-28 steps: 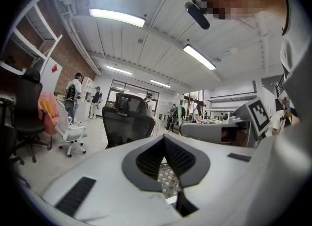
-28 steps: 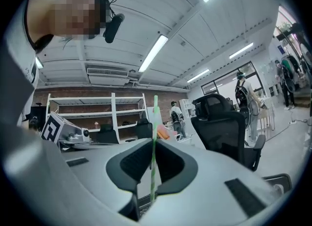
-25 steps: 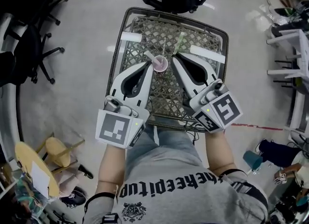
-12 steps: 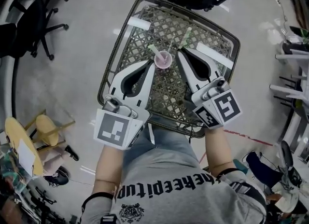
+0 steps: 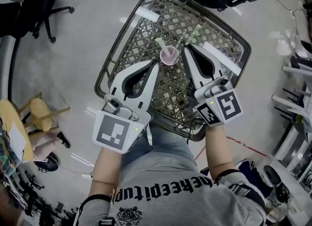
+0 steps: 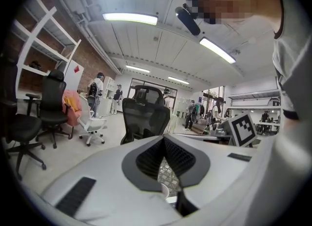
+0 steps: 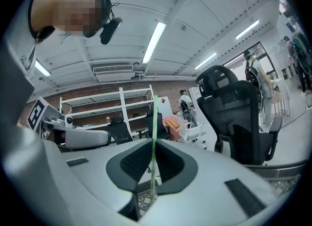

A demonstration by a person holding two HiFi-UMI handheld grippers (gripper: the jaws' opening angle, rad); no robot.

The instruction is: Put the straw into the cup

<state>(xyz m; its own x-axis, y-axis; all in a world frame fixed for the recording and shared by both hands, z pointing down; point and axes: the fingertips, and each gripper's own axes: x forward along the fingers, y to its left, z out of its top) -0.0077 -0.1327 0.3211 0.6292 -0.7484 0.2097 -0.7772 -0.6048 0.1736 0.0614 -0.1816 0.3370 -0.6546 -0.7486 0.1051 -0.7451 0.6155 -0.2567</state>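
**Straw pinched, cup just beside it**

Head view. Find the pink cup (image 5: 169, 55) upright on the lattice table (image 5: 139, 40), upper centre of the frame. Note the right gripper (image 5: 186, 48) just to its right, closed on a green straw (image 5: 194, 35) slanting toward the upper right, outside the cup. See the left gripper (image 5: 155, 65) just beside the cup's lower left. Cannot place the pale stick (image 5: 159, 43) at the cup's upper left: in the cup or merely beside it.

Left gripper view. Read the jaws as together on nothing, with only lattice and a pale rim in the opening below the tips. Offers the cup no support, by the look of it.

Right gripper view. Confirm the clamp: straw pinched between the pads, running straight up mid-frame, long end above, short end below.

For the step in hand: carry the short lower end over the cup mouth, bring the straw near vertical, and lower it past the rim before letting go. Move slowly; probably a light cup, easily tipped by a sideways nudge. Brace it with the left gripper if needed.
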